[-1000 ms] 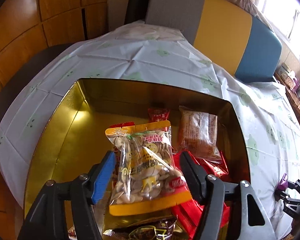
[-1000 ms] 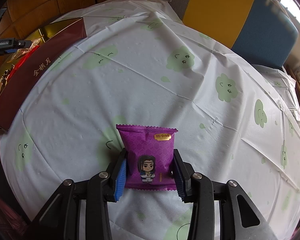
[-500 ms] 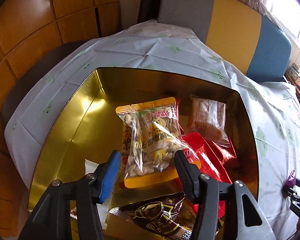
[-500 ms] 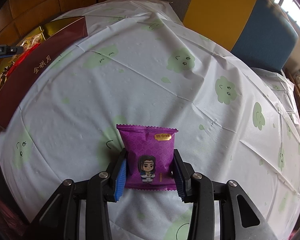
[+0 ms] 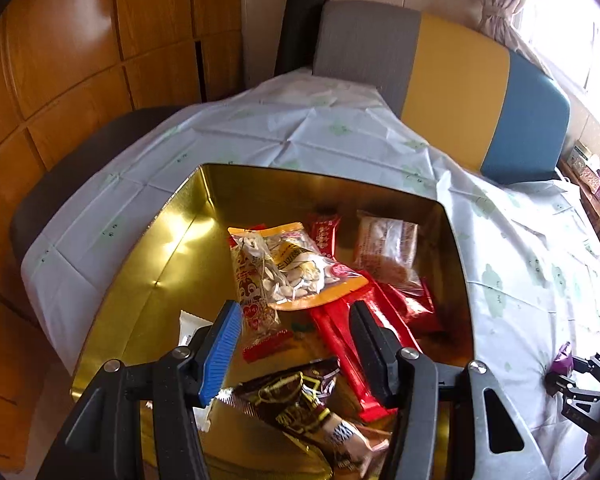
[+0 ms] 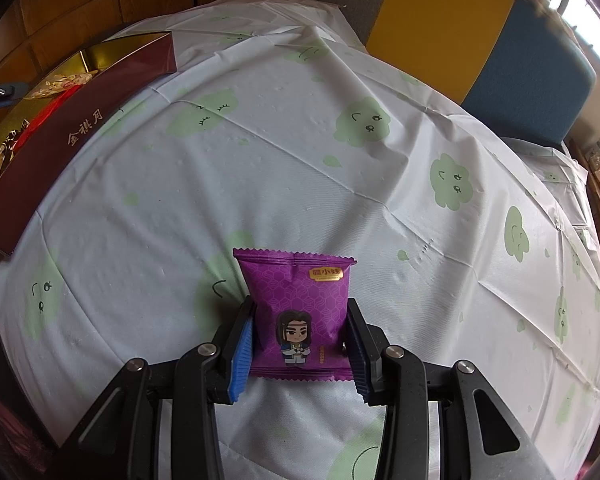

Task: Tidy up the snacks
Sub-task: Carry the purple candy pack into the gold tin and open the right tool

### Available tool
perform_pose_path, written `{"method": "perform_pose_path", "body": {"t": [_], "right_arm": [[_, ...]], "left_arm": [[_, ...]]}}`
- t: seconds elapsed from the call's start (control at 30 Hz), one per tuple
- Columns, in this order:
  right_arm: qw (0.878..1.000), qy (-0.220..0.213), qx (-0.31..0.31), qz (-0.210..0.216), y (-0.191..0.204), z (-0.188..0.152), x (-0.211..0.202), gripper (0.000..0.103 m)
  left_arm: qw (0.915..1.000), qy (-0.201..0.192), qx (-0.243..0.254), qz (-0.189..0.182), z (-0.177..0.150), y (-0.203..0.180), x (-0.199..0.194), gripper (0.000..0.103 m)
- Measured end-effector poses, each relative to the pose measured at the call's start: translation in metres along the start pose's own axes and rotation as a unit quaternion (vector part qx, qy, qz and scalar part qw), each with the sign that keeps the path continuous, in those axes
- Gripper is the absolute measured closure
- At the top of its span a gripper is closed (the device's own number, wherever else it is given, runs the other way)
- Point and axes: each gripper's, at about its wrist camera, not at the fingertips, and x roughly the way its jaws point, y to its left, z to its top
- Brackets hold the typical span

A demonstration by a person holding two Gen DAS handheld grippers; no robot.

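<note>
Left gripper (image 5: 294, 346): I read the jaws as open, nothing pinched between them, hanging above the gold box (image 5: 148, 264). Right under the jaws is a dark brown snack packet (image 5: 300, 404) and a long red packet (image 5: 348, 352). A little further in, the seed packet (image 5: 296, 268) with the orange border lies loose on the pile, tilted, resting on a red-and-white packet (image 5: 256, 312). Behind it there's a small red packet (image 5: 326, 230) and a clear packet of pale biscuits (image 5: 386, 246) toward the far right wall of the box. A white packet (image 5: 190, 326) sits at the near left, partly hidden by the blue pad.

Right gripper (image 6: 298, 346): jaws closed on the purple snack packet (image 6: 298, 308), pads pressing both side edges. The packet carries a cartoon figure and stands over the bench cloth (image 6: 300, 152), white with green cloud faces. I can't tell whether its bottom edge touches the cloth.

Further out in the right view, the box's maroon outer side (image 6: 80, 132) with gold lettering sits at the left edge of the bench, well apart from the purple packet. Beyond the bench is a chair back (image 6: 480, 40) in grey, yellow and blue.
</note>
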Motion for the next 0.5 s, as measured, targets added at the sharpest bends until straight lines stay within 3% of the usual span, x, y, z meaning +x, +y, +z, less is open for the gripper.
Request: {"method": "perform_pose_path", "body": {"t": [0.5], "right_arm": [[1.0,-0.003,-0.007,-0.008,0.003,0.0,-0.002,0.061]], "left_arm": [[0.9998,-0.012,0.013,-0.013,-0.019,-0.013,-0.027,0.046]]}}
